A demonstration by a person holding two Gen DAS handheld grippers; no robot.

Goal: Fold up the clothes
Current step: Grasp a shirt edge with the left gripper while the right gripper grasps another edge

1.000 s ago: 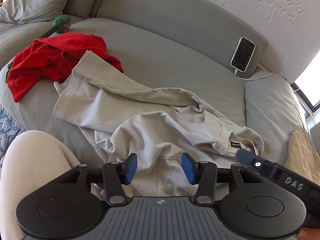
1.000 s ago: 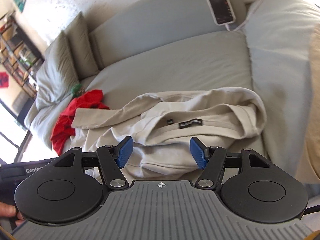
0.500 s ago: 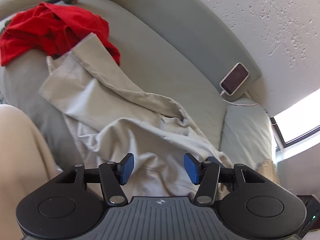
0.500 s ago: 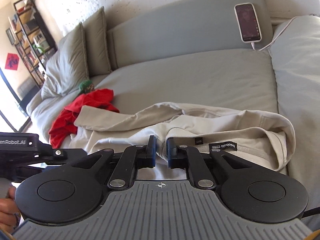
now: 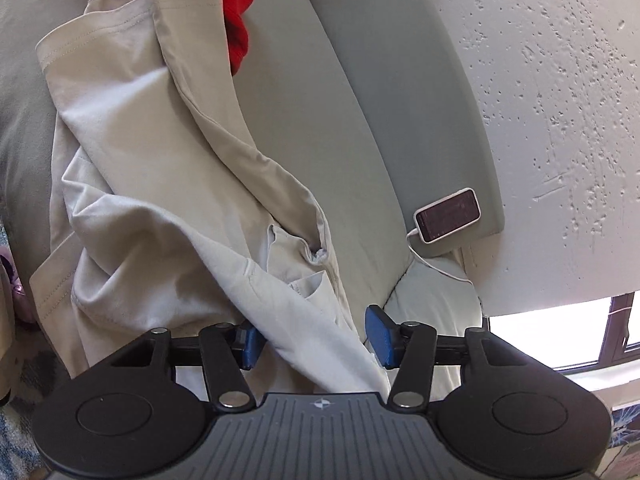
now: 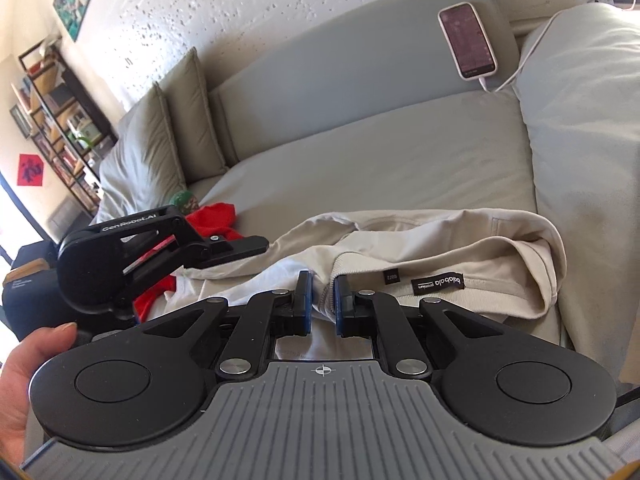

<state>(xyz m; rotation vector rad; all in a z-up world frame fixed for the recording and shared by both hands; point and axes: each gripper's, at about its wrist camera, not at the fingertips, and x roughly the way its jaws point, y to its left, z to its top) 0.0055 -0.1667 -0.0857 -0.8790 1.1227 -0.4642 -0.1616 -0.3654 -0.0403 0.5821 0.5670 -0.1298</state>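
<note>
Right gripper (image 6: 322, 304) has its blue pads nearly together with a pinch of the beige shirt (image 6: 440, 256) between them, right by the ribbed collar – the black brand label (image 6: 437, 282) sits just to the right of the pinch. Left gripper (image 5: 314, 340) is spread wide, and a fold of the same beige shirt (image 5: 168, 184) runs down between its fingers; it's touching or covering the left pad (image 5: 250, 346), while the right pad (image 5: 380, 336) is clear of it.

The shirt itself is rumpled across the seat of the grey sofa (image 6: 380, 160), one sleeve stretched out toward a red garment (image 5: 236, 4) further along – the sleeve end lies over the edge of the red one. A phone (image 6: 468, 40) leans against the sofa back with a white cable (image 6: 516, 76) plugged in. From the right wrist view you can see the left gripper's black body off to the left, a hand (image 6: 28, 380) at the edge of frame, two cushions (image 6: 160, 148) and a bookshelf (image 6: 60, 128) behind.
</note>
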